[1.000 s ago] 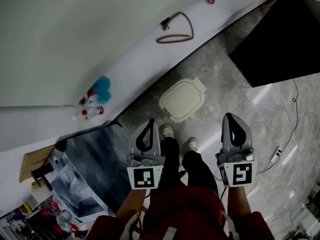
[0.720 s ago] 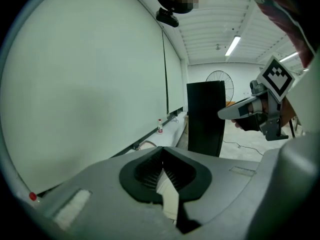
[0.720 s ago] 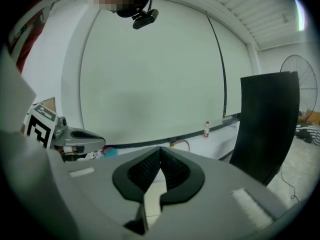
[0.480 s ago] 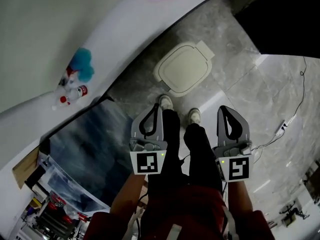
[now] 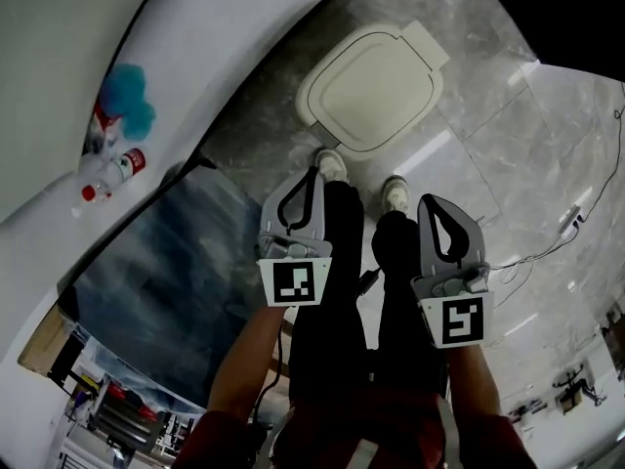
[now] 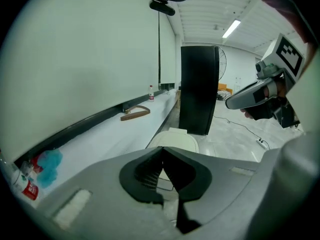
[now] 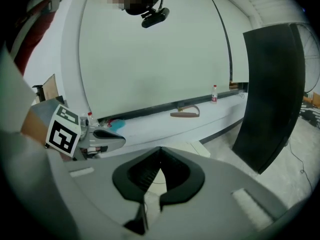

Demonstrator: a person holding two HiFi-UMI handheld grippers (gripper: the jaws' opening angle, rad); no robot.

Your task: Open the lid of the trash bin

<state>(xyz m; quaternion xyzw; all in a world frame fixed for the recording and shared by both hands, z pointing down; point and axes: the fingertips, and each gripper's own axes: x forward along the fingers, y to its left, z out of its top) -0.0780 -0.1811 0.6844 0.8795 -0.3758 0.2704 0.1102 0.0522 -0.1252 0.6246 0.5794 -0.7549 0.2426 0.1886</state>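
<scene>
The trash bin (image 5: 371, 88) is sitting lid-down on open floor beside the counter (image 5: 225, 76). The left gripper (image 5: 313, 174) and right gripper (image 5: 431, 201) are hovering level, jaws together and empty.

Head view: steeply down. Gripper views: low, forward along jaws (all share trash bin (image 5: 369, 88), white ledge (image 5: 225, 76)).

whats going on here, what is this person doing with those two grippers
A person stands over a cream trash bin on the grey floor, holding a gripper in each hand. The left gripper and right gripper are both shut and empty, clear of the bin. Its lid is closed.
</scene>
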